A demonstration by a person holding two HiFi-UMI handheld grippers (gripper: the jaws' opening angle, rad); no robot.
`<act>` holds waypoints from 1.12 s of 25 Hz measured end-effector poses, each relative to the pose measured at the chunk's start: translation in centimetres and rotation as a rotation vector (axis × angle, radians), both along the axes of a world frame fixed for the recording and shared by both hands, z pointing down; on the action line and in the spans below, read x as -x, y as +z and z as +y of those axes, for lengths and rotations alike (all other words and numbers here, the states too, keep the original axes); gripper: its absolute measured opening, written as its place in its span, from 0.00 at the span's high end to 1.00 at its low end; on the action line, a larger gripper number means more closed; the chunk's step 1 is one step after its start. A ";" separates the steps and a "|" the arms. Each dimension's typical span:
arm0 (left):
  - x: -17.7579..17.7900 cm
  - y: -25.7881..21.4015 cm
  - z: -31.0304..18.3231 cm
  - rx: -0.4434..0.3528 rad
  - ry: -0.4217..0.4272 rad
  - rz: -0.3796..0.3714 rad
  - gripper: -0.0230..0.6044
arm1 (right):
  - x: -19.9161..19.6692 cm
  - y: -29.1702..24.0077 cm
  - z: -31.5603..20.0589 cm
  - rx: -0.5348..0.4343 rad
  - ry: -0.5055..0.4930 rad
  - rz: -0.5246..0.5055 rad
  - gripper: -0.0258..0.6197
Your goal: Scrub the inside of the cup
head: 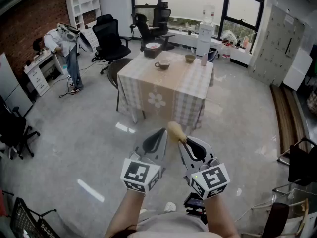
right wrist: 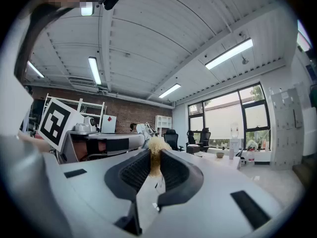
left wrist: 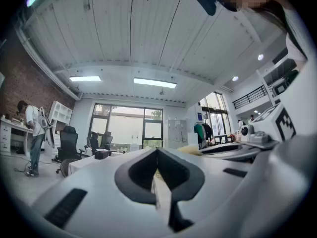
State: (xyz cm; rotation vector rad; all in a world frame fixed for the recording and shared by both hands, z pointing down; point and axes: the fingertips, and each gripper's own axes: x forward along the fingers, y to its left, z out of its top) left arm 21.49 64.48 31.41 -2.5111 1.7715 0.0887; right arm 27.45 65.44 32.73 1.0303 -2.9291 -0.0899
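A wide office with a glossy grey floor, a brick wall on the left, tall windows at the back and black office chairs scattered about. In the middle stands a table (head: 174, 86) under a checked cloth with a flower print. On it, near the far edge and left of centre, sits the cup (head: 162, 64), apparently on a saucer. A small bowl (head: 190, 58) is to its right, a bottle (head: 204, 60) is at the far right corner, and a dark box (head: 153, 49) is at the far left. A person stands at a desk by the left wall.

In the foreground, well apart from the table, the person holds both tools level and side by side. The left gripper (head: 160, 133) has its jaws pressed together with nothing between them. The right gripper (head: 184, 144) is clamped on the stem of a brush (head: 174, 130), whose pale tan fluffy head sticks out past the jaw tips.

Scrubbing has not begun; the step in hand looks like the approach to the table. To do it well, the left jaws likely need to part and steady the cup by its wall or handle. The brush head should then be tipped downward and centred over the mouth before entering, so the cup does not skid across the cloth or tip off its saucer.
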 end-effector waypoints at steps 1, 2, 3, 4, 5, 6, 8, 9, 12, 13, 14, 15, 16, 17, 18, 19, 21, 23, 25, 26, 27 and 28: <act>-0.3 0.2 -0.2 0.003 -0.003 -0.008 0.94 | -0.2 0.1 -0.2 -0.001 -0.002 -0.002 0.86; -0.5 0.4 -0.4 0.006 -0.007 -0.016 0.94 | -0.4 0.1 -0.4 -0.002 -0.004 -0.003 0.86; -0.7 0.6 -0.6 0.009 -0.010 -0.023 0.94 | -0.6 0.1 -0.6 -0.002 -0.006 -0.004 0.86; -0.9 0.7 -0.8 0.012 -0.014 -0.028 0.94 | -0.8 0.1 -0.9 -0.002 -0.009 -0.006 0.86; -1.1 0.8 -1.0 0.015 -0.018 -0.033 0.94 | -1.0 0.2 -1.1 -0.001 -0.011 -0.007 0.86; -1.2 0.9 -1.2 0.020 -0.020 -0.037 0.94 | -1.1 0.2 -1.3 0.001 -0.013 -0.008 0.86; -1.6 1.3 -1.5 0.029 -0.024 -0.046 0.94 | -1.5 0.4 -1.6 0.008 -0.017 -0.009 0.86; -1.8 1.4 -1.6 0.033 -0.026 -0.054 0.94 | -1.7 0.5 -1.8 0.013 -0.019 -0.010 0.86; -2.1 1.9 -2.1 0.052 -0.032 -0.078 0.94 | -2.0 0.5 -2.3 0.024 -0.034 -0.027 0.86; -2.1 2.0 -2.3 0.053 -0.034 -0.081 0.94 | -2.1 0.5 -2.5 0.030 -0.039 -0.037 0.86; -2.2 2.1 -2.6 0.049 -0.035 -0.081 0.94 | -2.1 0.5 -2.7 0.035 -0.043 -0.046 0.86; -2.2 2.1 -2.9 0.044 -0.035 -0.082 0.94 | -2.2 0.6 -3.0 0.039 -0.045 -0.050 0.86; -2.2 2.1 -3.2 0.041 -0.035 -0.083 0.94 | -2.2 0.7 -3.3 0.041 -0.046 -0.050 0.86; -2.2 2.1 -3.6 0.042 -0.035 -0.084 0.94 | -2.2 0.8 -3.6 0.043 -0.047 -0.048 0.86; -2.2 2.0 -3.9 0.043 -0.035 -0.085 0.94 | -2.2 0.9 -3.9 0.046 -0.046 -0.047 0.86; -2.1 2.0 -4.2 0.044 -0.035 -0.086 0.94 | -2.3 1.0 -4.3 0.049 -0.045 -0.048 0.86; -1.9 2.1 -5.1 0.049 -0.037 -0.092 0.94 | -2.3 1.0 -5.1 0.054 -0.038 -0.056 0.86; -1.6 2.4 -6.3 0.052 -0.035 -0.098 0.94 | -2.2 1.1 -6.2 0.057 -0.033 -0.064 0.86; -1.1 2.3 -7.7 0.051 -0.037 -0.094 0.94 | -1.9 1.2 -7.4 0.059 -0.033 -0.068 0.86; -0.9 2.2 -8.5 0.049 -0.038 -0.092 0.94 | -1.7 1.3 -8.0 0.060 -0.033 -0.071 0.86; -0.7 2.0 -9.2 0.044 -0.037 -0.094 0.94 | -1.5 1.3 -8.7 0.060 -0.031 -0.074 0.86; -0.4 1.9 -10.0 0.039 -0.034 -0.098 0.94 | -1.3 1.3 -9.5 0.060 -0.029 -0.078 0.86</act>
